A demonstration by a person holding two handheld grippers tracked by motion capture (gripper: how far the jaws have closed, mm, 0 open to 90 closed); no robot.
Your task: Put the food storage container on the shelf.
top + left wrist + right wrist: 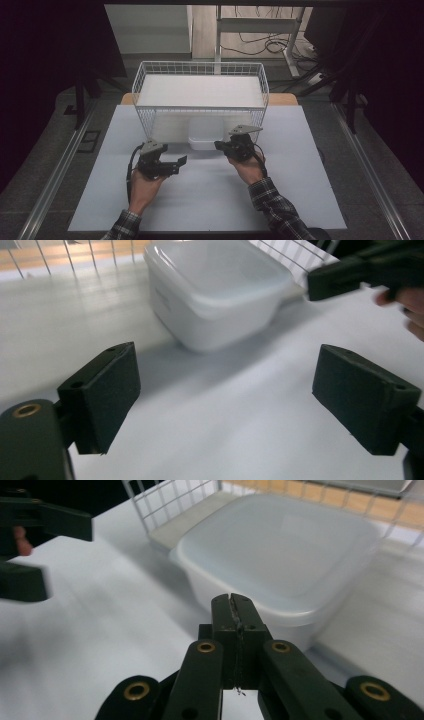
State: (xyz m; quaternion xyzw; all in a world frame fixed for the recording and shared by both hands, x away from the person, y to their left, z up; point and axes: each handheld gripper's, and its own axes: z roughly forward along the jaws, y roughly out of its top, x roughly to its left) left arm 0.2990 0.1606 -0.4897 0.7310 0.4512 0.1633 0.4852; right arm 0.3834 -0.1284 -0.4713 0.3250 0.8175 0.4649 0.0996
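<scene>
A lidded white plastic container [204, 135] is being worked on at the front of a white wire basket [200, 82], which is standing on the pale table sheet [210, 195]; the container is sitting at the basket's open front, partly under its wire edge, though whether it is resting fully inside cannot be told from the high view. The step in hand is judged to be the approach to the container from both sides, with no grasp yet being made. The right gripper [220, 145] is being held just beside the container's right front corner, its jaws clenched flat together with nothing between them; in the right gripper view the closed tips [234, 611] are being pointed at the container's lid edge [280, 612], and contact there is possible but is blurred. The left gripper [181, 161] is being held apart from the container, to its left and nearer the person, with jaws spread wide and nothing but bare sheet between its pads [102, 392]. The container [217, 290] is being seen ahead of those pads, well clear. The next move is judged to call for the open left gripper being brought forward until the container wall lies between the pads, while the shut right gripper is being used to steady or nudge it.
</scene>
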